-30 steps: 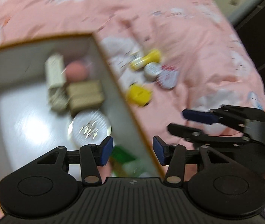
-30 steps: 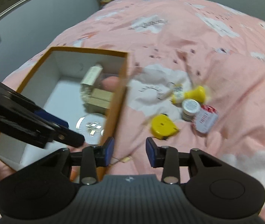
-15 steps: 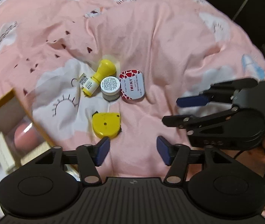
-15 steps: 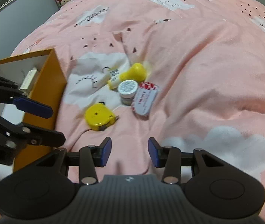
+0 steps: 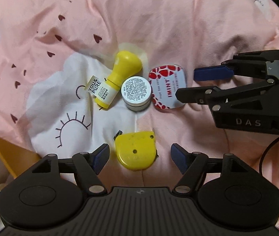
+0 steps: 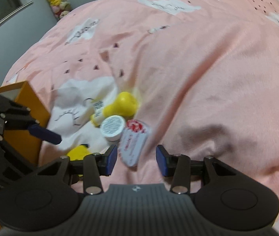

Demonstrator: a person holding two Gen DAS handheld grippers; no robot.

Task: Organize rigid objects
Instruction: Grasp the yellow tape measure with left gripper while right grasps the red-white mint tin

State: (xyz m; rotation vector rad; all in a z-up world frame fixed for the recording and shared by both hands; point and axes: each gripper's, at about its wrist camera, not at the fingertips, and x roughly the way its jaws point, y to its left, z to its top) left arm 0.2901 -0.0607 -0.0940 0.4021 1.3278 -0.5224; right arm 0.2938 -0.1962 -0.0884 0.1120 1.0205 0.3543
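Tin (image 5: 167, 87) reads "IMINT", yellow bottle (image 5: 117, 78) "YOU& PURE"; left gripper (image 5: 138, 158) opening, right gripper (image 6: 137, 160) apart, both empty

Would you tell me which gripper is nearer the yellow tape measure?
Left. The left gripper hangs over the yellow tape measure, jaws opening around it; the right gripper is by the mint tin.

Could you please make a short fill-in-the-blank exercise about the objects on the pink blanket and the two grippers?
1. The round silver jar lies between the yellow bottle and the red-and-white ____.
2. The flat tape measure in front of the left gripper is ____ in colour.
3. No object is held by the right gripper; its jaws are ____.
4. The open box has ____ outer walls.

Missing words: tin; yellow; open; orange
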